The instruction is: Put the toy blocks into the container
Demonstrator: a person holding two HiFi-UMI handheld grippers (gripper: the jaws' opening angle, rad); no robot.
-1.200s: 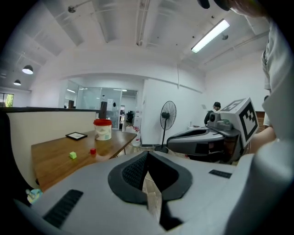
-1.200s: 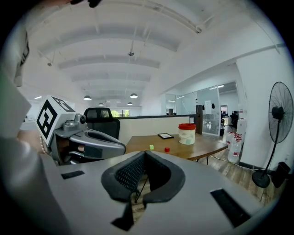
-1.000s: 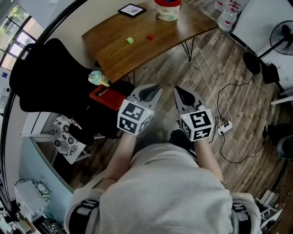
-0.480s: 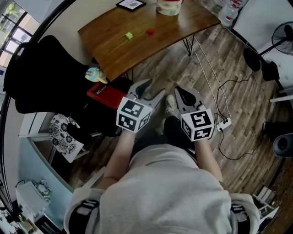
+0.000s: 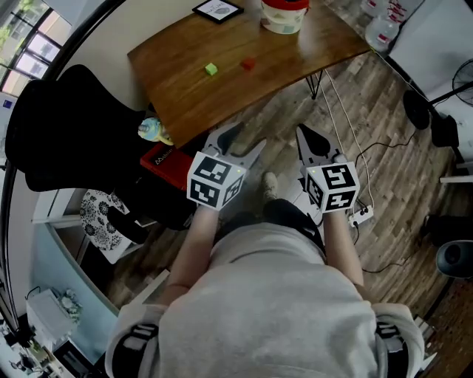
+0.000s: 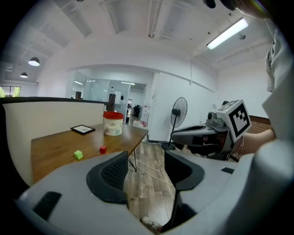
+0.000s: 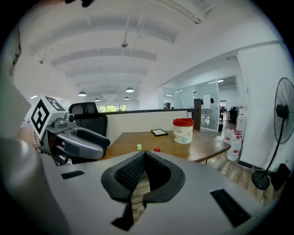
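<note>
1. left gripper [image 5: 242,142]: held over the wood floor [image 5: 384,125], centre of the head view. jaws opening, already wide apart, only floor showing between them.
2. right gripper [image 5: 310,140]: just right of the left one in the head view. jaws clenched together at the tips, nothing in them.
3. green block [image 5: 211,69] and red block [image 5: 247,64]: both lie on the wooden table [image 5: 177,88], upper middle of the head view. green sits left of red, near it but not touching.
4. container [image 5: 284,18]: white tub with a red top, at the top edge of the head view, on the same table, well apart from both blocks. contents not visible.
5. both grippers are well apart from the table; neither touches a block.
6. black chair [image 5: 66,125]: upper left of the head view, beside the table.
</note>
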